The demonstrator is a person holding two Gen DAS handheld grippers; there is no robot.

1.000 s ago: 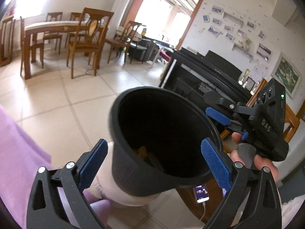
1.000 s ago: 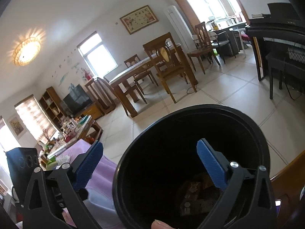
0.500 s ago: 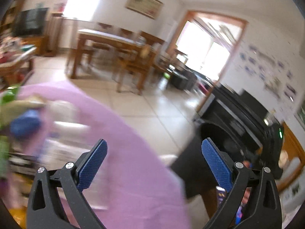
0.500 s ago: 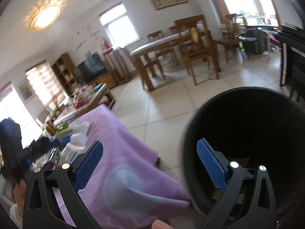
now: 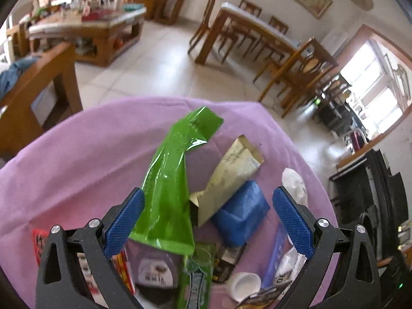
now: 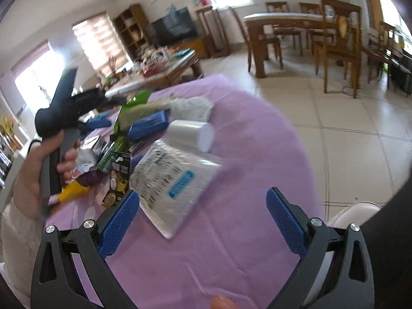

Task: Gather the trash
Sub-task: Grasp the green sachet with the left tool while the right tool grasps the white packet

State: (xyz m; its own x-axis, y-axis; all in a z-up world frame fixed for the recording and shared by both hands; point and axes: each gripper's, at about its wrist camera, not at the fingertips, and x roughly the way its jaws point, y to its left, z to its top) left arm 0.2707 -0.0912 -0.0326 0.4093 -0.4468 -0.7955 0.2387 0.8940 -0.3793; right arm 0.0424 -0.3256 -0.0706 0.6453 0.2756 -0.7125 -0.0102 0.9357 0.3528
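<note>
A heap of trash lies on a purple tablecloth [image 5: 77,159]. In the left wrist view my left gripper [image 5: 208,221] hangs open just above a long green wrapper [image 5: 170,180], a beige pouch [image 5: 231,175] and a blue packet [image 5: 242,213]; a white cap [image 5: 244,283] lies nearer. In the right wrist view my right gripper [image 6: 203,221] is open over a clear printed plastic bag [image 6: 175,180], with a plastic cup [image 6: 193,134] on its side behind it. The black bin's edge [image 6: 386,244] shows at the right. A hand holds the left gripper's handle [image 6: 59,118].
A cluttered low wooden table [image 5: 90,25] stands beyond the cloth. A dining table with wooden chairs [image 5: 257,33] fills the back of the tiled floor. A dark piano [image 5: 373,193] is at the right. A white stool [image 6: 355,211] sits by the bin.
Both grippers have swung away from the black bin to the purple table. The bin, which filled both views, now only shows at the edge of the right wrist view. The left gripper now hovers over the wrappers.
</note>
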